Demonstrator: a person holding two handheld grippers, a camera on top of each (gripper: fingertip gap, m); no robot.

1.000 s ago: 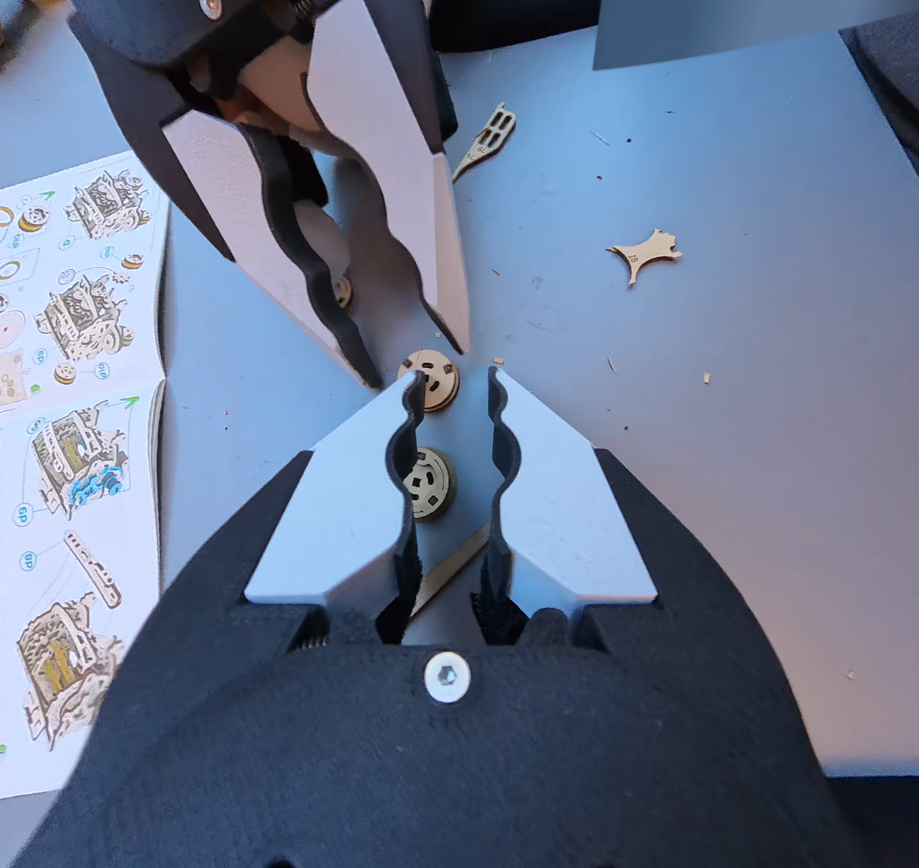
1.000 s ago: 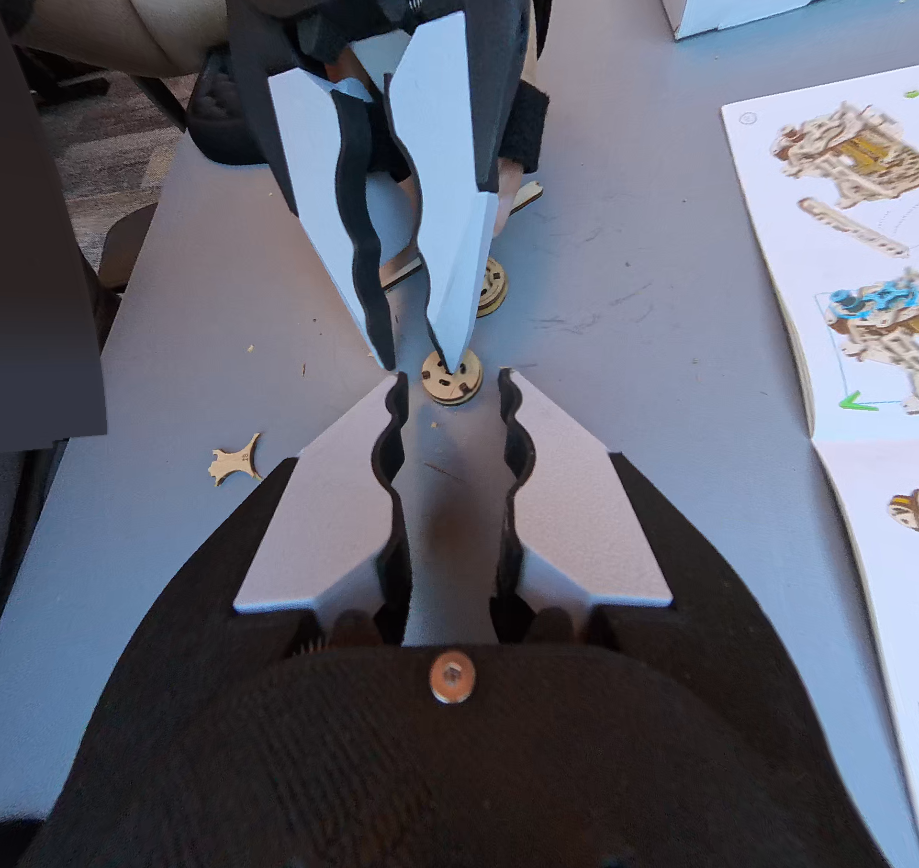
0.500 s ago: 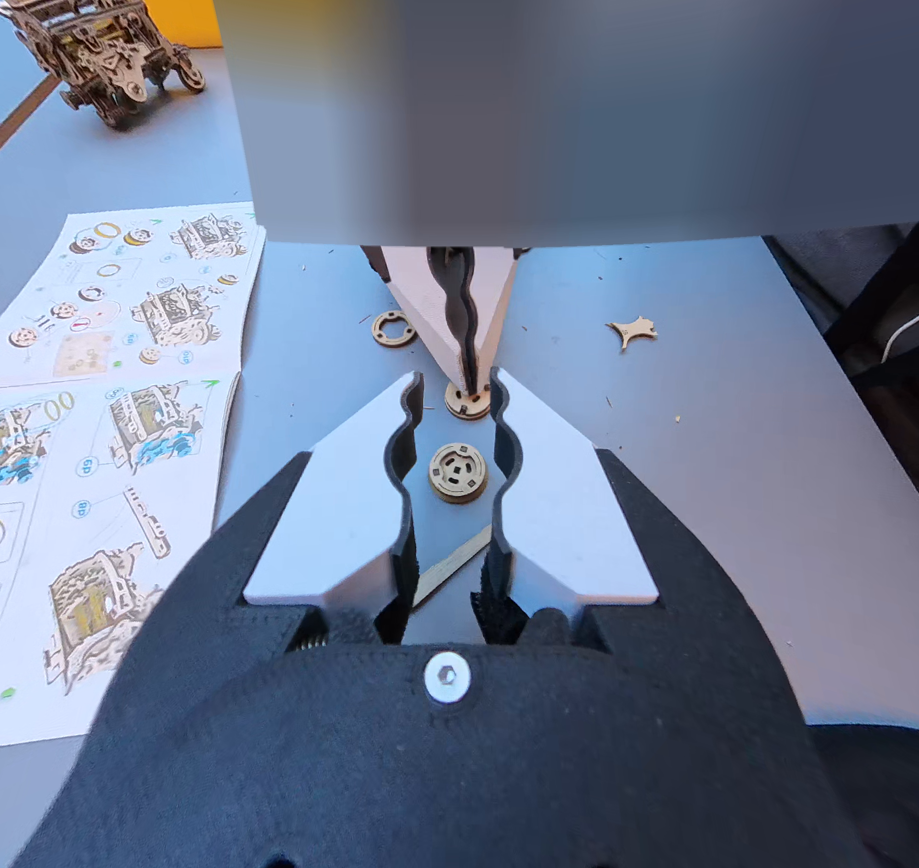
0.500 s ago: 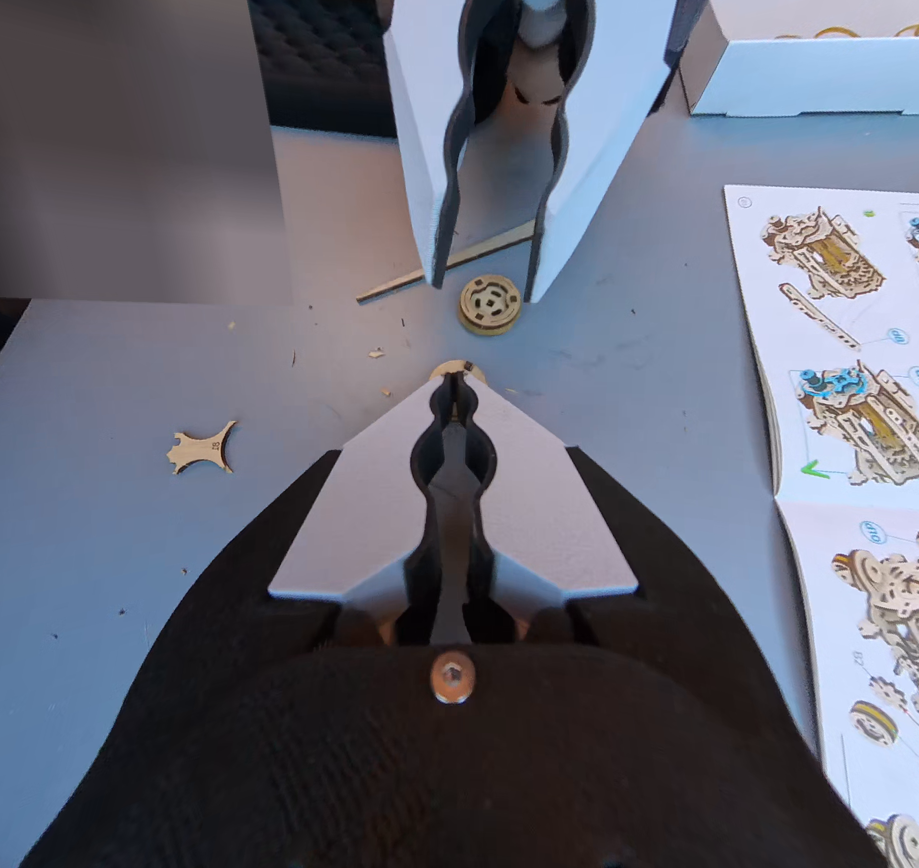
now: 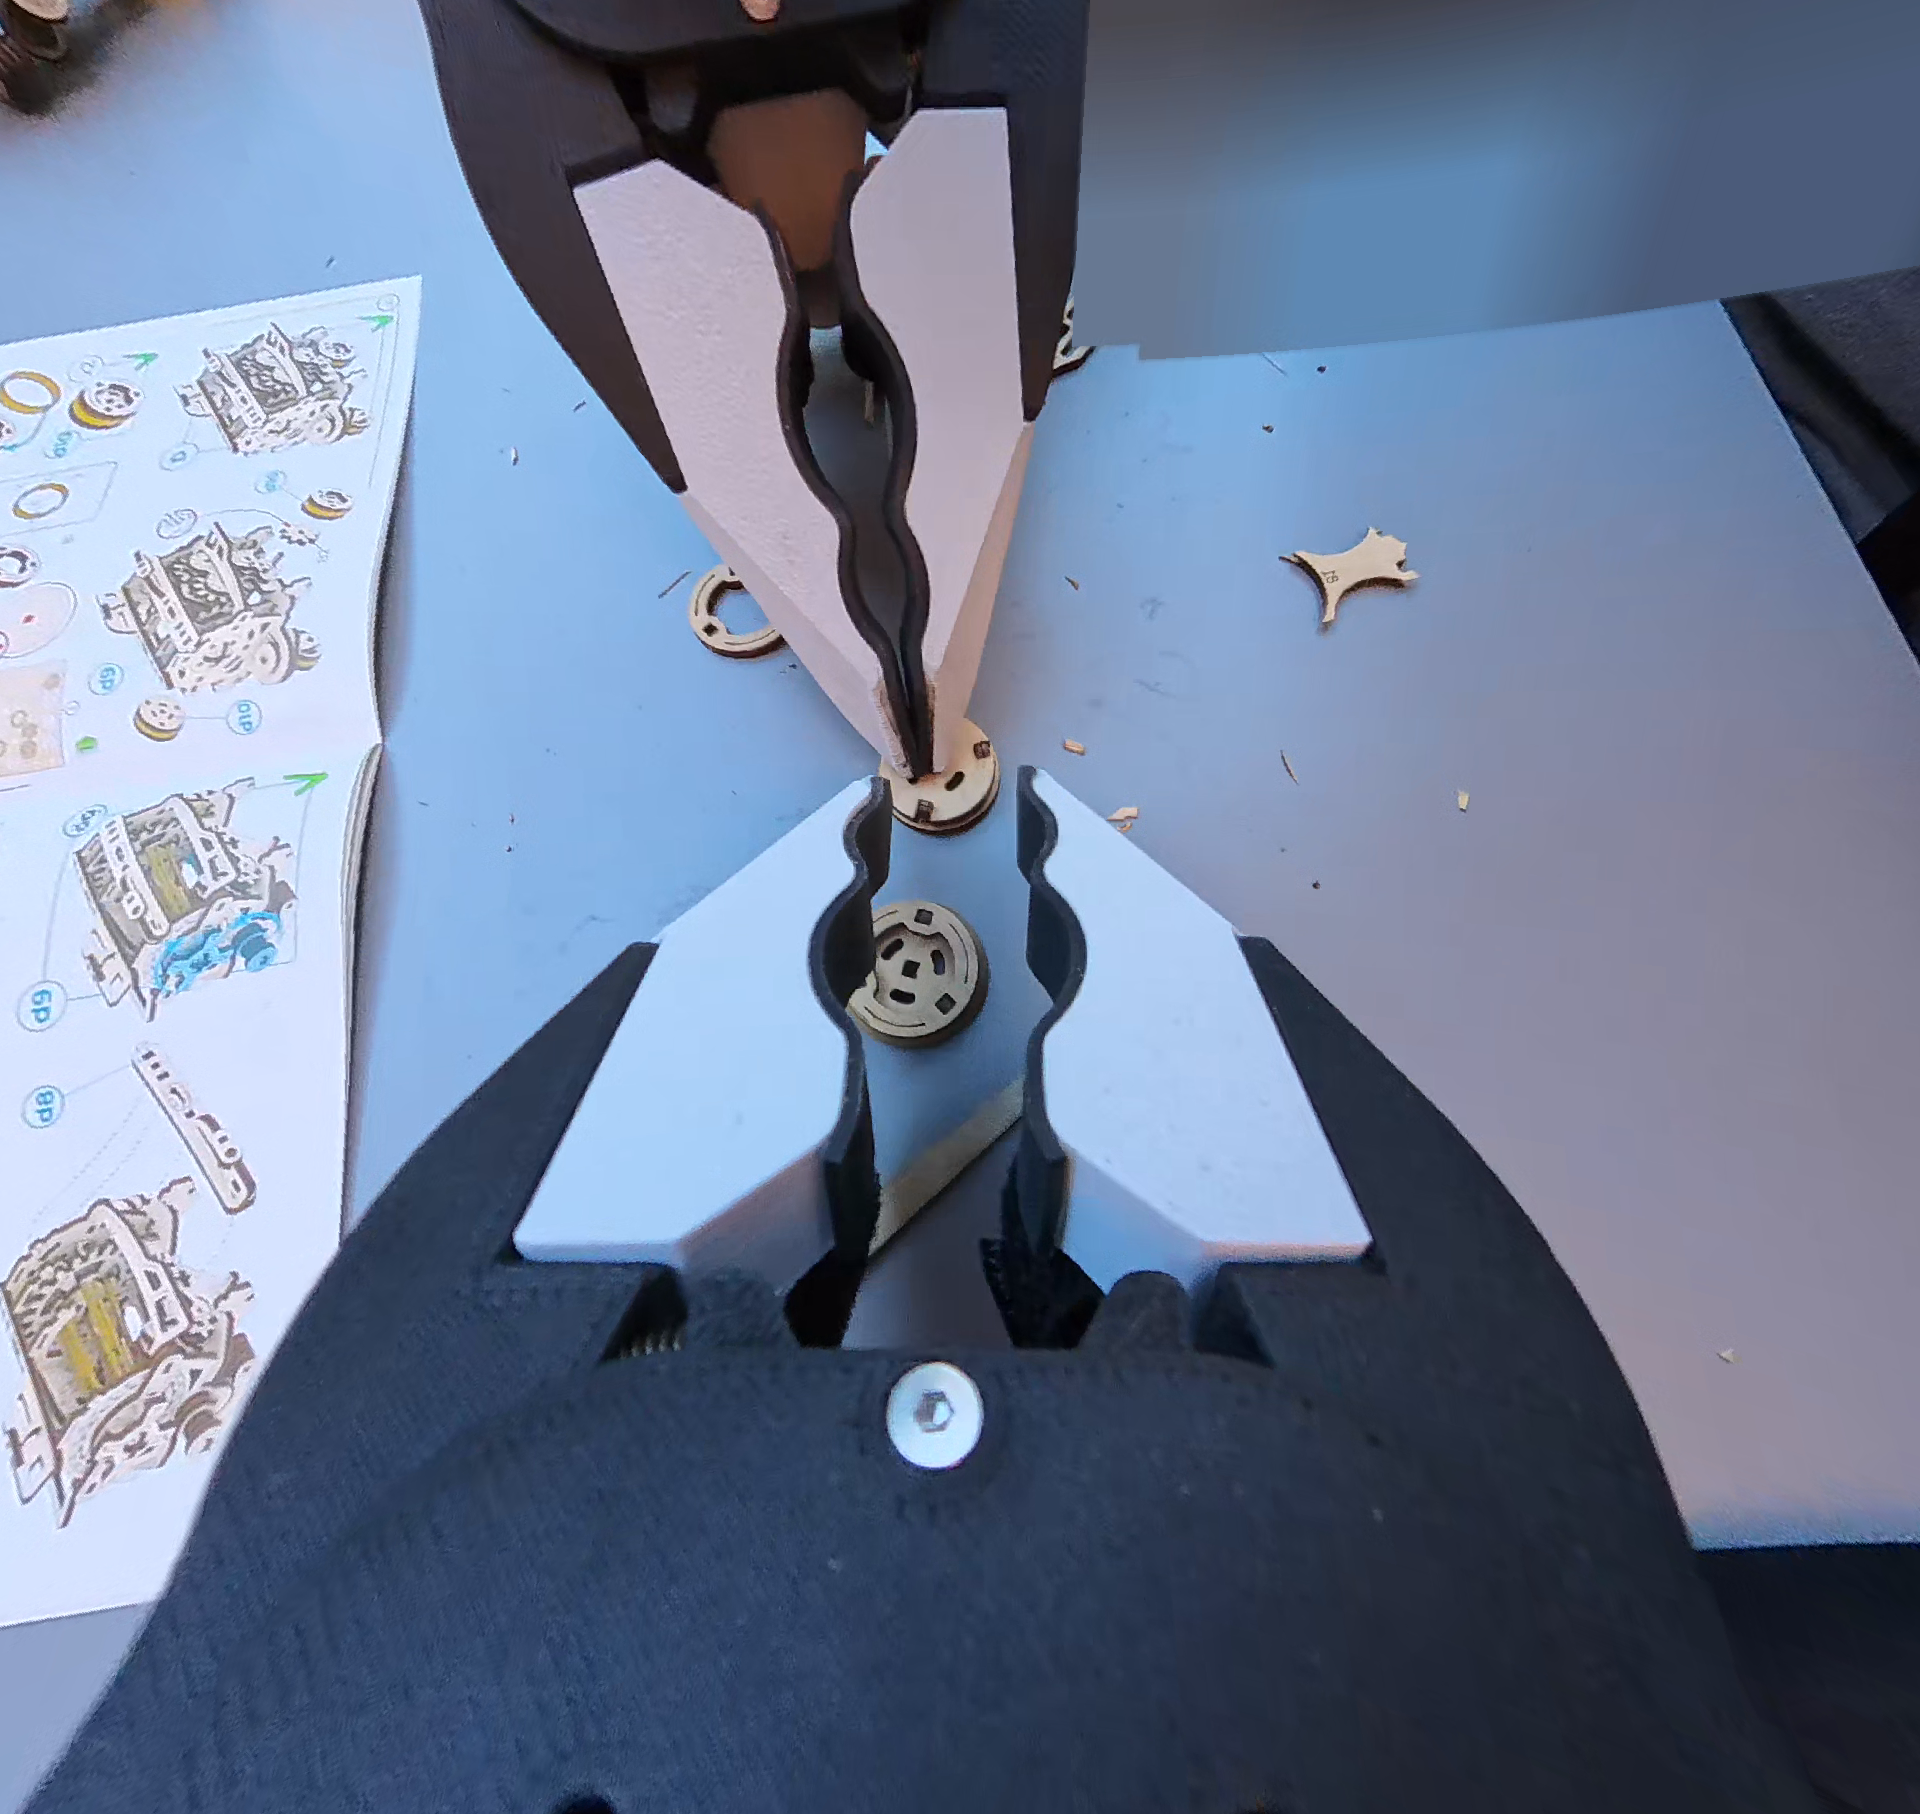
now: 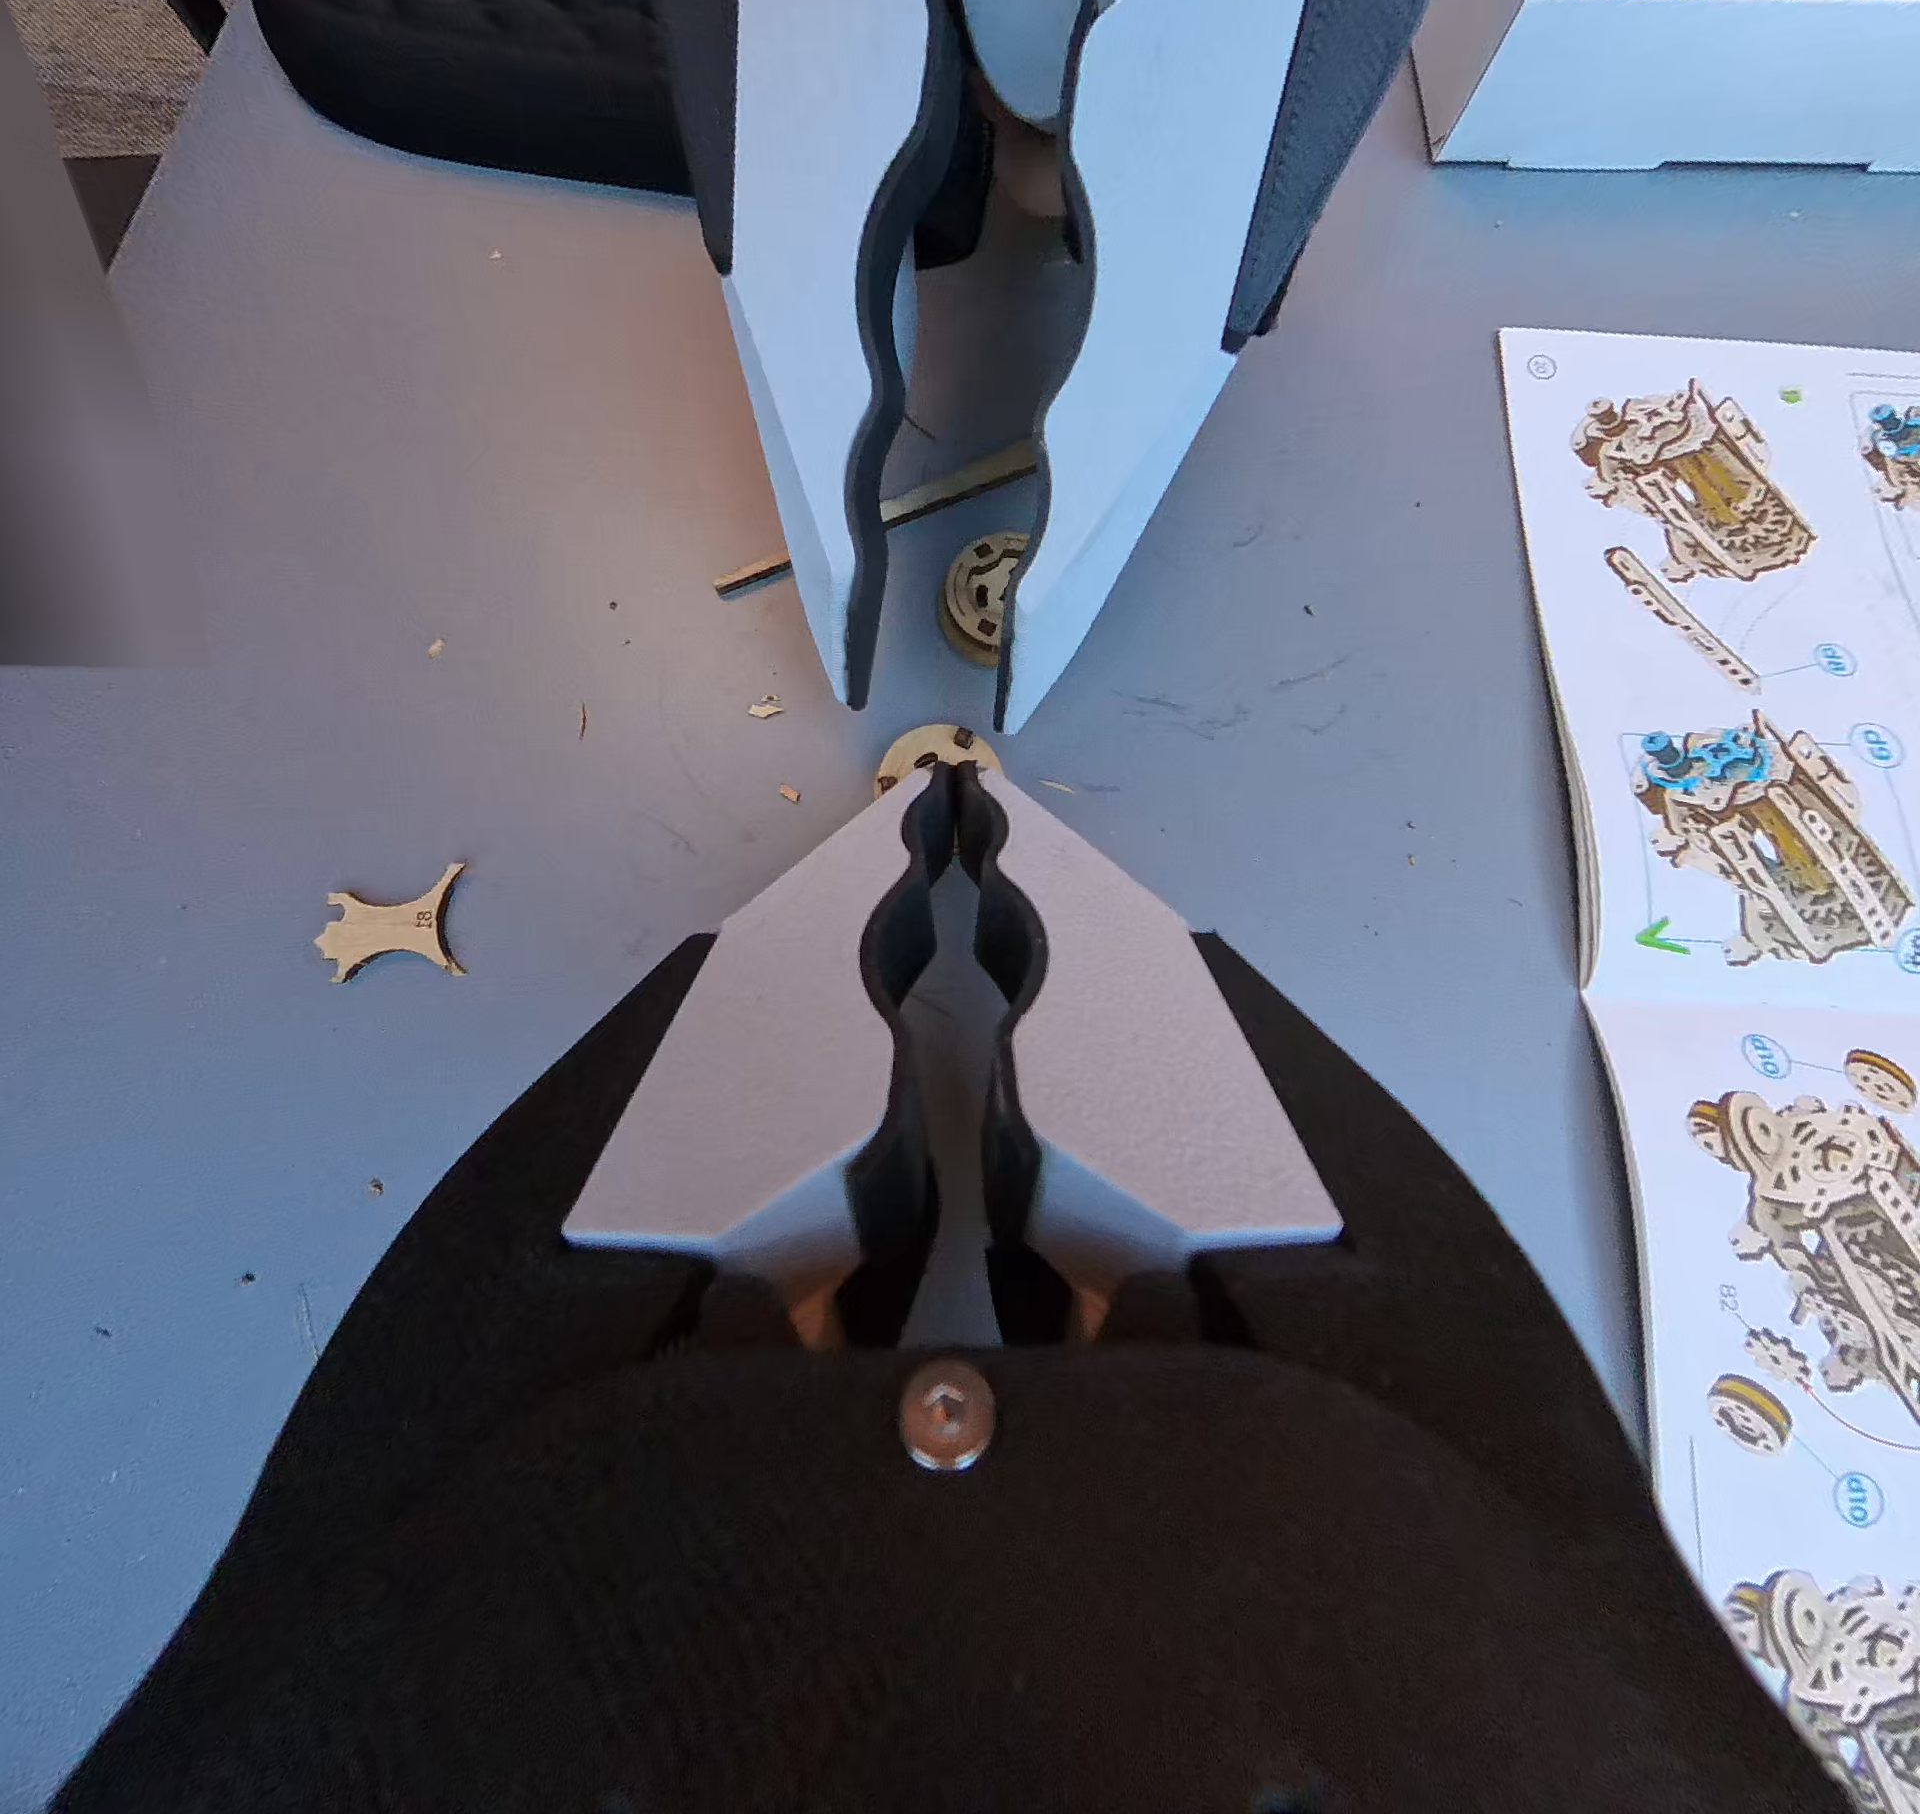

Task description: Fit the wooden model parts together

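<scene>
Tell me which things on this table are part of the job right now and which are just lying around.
In the job:
- right hand-held gripper, shut on the pale wooden disc
- left hand-held gripper, open around the darker wooden disc

Lying about:
- instruction booklet
- star-shaped offcut
- wooden ring
- thin wooden strip
- white box
- wood chips

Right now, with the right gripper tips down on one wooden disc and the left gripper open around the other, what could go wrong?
1. The right gripper has only its closed tips at the light disc's edge; it may tip or skid on the table.
2. The left gripper is open around the dark disc with a flat strip behind; closing may catch both.
3. Both tips nearly meet and could collide.
</scene>
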